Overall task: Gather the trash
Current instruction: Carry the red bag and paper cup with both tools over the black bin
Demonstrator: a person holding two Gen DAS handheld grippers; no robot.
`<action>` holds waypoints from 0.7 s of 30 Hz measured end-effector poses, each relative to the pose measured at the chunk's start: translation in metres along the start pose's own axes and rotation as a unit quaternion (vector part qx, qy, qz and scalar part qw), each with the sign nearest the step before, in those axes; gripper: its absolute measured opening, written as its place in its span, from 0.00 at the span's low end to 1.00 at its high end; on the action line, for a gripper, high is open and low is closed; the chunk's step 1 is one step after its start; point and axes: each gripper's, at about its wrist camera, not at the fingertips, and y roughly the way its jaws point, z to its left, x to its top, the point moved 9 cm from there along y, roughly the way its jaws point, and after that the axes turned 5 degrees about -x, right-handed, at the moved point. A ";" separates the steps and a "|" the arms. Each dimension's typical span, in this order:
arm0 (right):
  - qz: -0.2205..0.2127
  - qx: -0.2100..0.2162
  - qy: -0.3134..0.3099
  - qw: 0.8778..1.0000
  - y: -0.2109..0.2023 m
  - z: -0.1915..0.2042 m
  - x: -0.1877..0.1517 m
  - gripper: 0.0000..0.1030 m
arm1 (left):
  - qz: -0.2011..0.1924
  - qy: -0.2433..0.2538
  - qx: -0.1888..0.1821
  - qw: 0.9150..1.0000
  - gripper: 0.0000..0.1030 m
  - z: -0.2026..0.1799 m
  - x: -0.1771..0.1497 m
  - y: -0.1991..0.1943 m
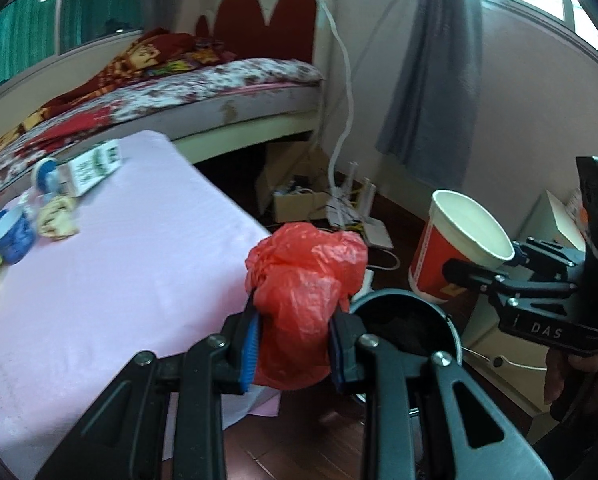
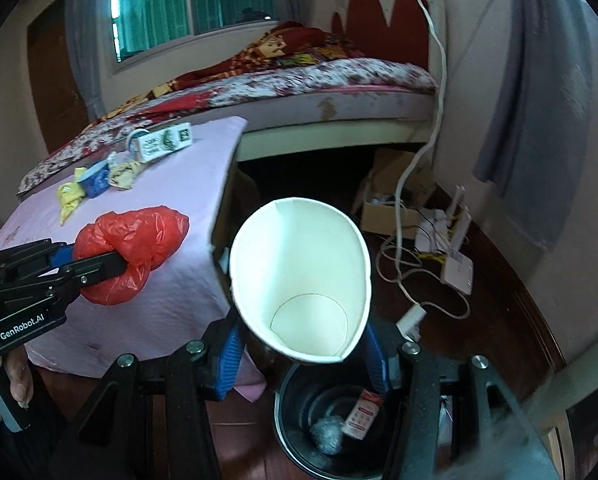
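My left gripper [image 1: 295,332] is shut on a crumpled red plastic bag [image 1: 305,280], held at the table's right edge just left of a dark round trash bin [image 1: 409,320]. My right gripper [image 2: 303,352] is shut on a squeezed red-and-white paper cup [image 2: 299,280], held above the bin [image 2: 299,412], which holds a foil ball and a small red packet. The cup [image 1: 459,240] shows in the left wrist view to the right of the bin. The red bag [image 2: 131,248] and left gripper [image 2: 99,266] show at the left of the right wrist view.
A pink-covered table [image 1: 111,280] holds a blue cup [image 1: 11,236], yellow wrappers [image 1: 57,218], a white-green box [image 1: 95,168] and a tape roll [image 1: 45,176]. A bed [image 1: 219,88] stands behind. Cardboard box, router and cables [image 2: 439,232] lie on the floor.
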 end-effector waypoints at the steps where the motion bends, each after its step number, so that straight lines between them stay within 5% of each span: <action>1: 0.004 -0.006 0.002 1.000 0.000 -0.007 -0.004 0.53 | 0.002 0.007 -0.011 1.000 0.29 -0.008 -0.001 0.003; 21: 0.075 -0.024 0.027 0.997 0.024 -0.078 -0.088 0.53 | 0.095 0.042 -0.110 0.988 0.29 -0.090 -0.041 0.085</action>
